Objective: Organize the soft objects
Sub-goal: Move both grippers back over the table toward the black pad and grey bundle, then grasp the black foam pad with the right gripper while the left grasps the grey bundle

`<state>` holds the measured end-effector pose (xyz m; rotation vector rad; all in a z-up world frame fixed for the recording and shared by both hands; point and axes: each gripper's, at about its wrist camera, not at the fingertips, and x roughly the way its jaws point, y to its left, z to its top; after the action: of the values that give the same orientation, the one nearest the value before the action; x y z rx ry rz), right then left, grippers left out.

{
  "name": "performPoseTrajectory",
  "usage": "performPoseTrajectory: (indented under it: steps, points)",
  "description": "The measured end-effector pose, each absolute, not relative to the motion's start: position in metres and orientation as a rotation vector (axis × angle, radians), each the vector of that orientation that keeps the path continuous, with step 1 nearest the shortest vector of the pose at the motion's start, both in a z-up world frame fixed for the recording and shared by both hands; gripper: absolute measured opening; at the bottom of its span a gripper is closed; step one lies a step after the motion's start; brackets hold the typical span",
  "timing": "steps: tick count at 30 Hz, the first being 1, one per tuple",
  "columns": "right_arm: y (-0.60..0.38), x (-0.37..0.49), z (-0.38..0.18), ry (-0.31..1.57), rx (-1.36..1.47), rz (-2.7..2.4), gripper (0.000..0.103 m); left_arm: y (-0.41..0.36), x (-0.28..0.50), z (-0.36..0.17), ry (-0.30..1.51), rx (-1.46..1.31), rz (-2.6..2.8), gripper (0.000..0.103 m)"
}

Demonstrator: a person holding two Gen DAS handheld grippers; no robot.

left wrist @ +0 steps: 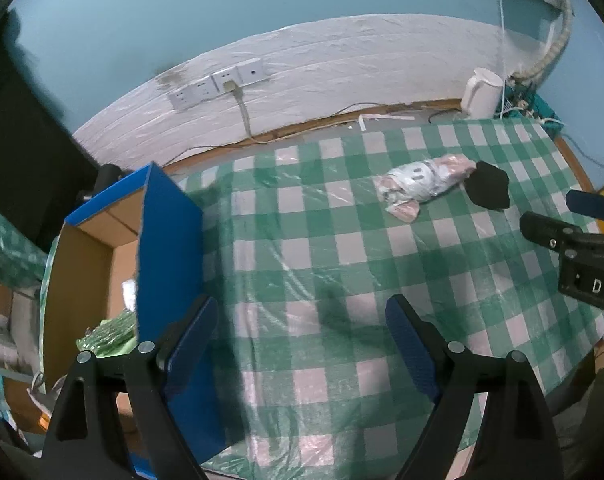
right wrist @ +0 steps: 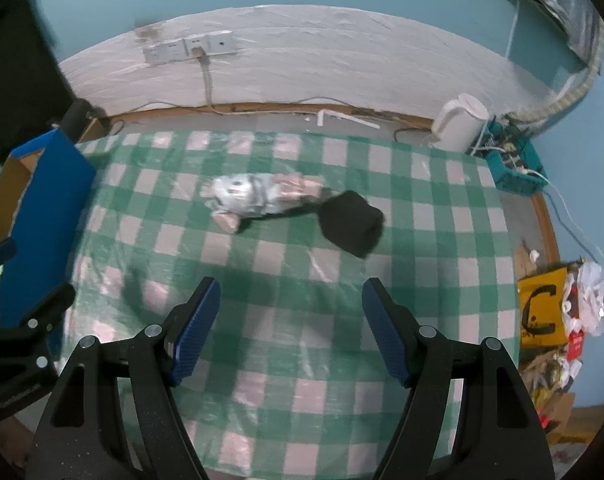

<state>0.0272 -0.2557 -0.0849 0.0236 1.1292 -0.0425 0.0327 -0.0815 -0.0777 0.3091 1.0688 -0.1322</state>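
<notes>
Grippers first: the left gripper (left wrist: 302, 332) has its jaws spread wide with nothing between them, just bare checked tablecloth (left wrist: 341, 248) showing in the gap. Same story for the right gripper (right wrist: 290, 316), jaws apart and empty, a bit less wide than the left one.

Soft stuff is all out ahead of the jaws, well apart from both pairs of fingertips. From the left wrist view, the plastic-wrapped plush toy (left wrist: 423, 182) lies up ahead and off to the right of the jaws, and the black folded cloth (left wrist: 489, 190) sits just beside its right end, looks like they're touching or nearly so, can't quite tell. From the right wrist view the toy (right wrist: 258, 198) is almost straight ahead, slightly left of centre, with the black cloth (right wrist: 351, 222) ahead of the right finger.

Blue-edged cardboard box (left wrist: 114, 248) stands open right beside the left gripper's left finger, at the table's left edge, with something green (left wrist: 110, 332) down inside it. It also shows at the far left of the right wrist view.

Back by the wall, far past the jaws, there's a white kettle (right wrist: 459, 122), a teal basket (right wrist: 509, 168) of cables, and a row of wall sockets (left wrist: 218, 84) with one plug in.
</notes>
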Motion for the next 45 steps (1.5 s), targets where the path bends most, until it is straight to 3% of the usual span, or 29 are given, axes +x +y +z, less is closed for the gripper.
performPoseTrajectory:
  steps: [28, 43, 45]
  points:
    - [-0.327, 0.107, -0.159, 1.190, 0.046, -0.002, 0.073, -0.174, 0.125, -0.143, 1.152, 0.385, -0.302, 0.088]
    - [-0.321, 0.131, -0.192, 1.240, 0.001, 0.014, 0.073, -0.223, 0.145, -0.163, 1.072, 0.636, -0.449, 0.091]
    - [-0.325, 0.130, -0.195, 1.242, 0.023, 0.014, 0.065, -0.227, 0.147, -0.167, 1.079, 0.648, -0.463, 0.091]
